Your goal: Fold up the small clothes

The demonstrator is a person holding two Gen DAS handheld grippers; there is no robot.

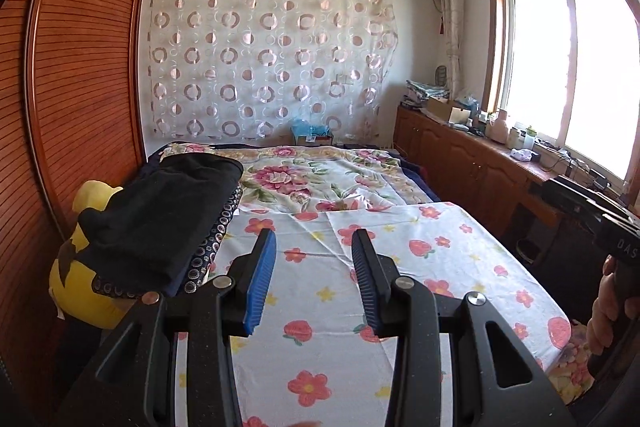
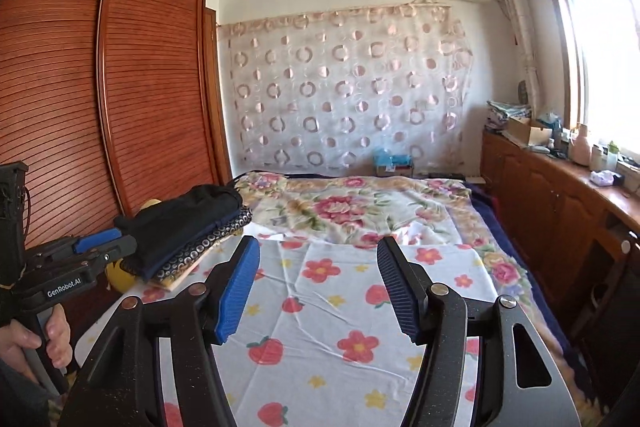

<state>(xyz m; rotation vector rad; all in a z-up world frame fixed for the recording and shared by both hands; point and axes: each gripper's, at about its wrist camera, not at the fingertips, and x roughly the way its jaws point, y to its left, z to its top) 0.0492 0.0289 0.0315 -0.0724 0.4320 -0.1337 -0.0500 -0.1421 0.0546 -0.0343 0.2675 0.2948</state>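
Several folded clothes (image 1: 160, 223) sit stacked left of your left claw (image 1: 314, 283), near but apart: black on top, navy ring-print beneath. They look soft, light and floppy, so pinch an edge or corner and expect sag. Both your claws hang open and empty, with your right claw (image 2: 318, 287) over the flowered sheet (image 2: 344, 311).

Stack of folded clothes (image 1: 160, 219): three or more small garments, piled flat at the left edge of the bed.
- Top: black garment (image 2: 188, 219), thick, softly folded, slightly rumpled.
- Beneath: dark navy piece with pale ring print (image 2: 208, 243), edge protruding toward the bed's middle.
- Bottom: thin tan layer (image 2: 176, 281), only its rim visible.
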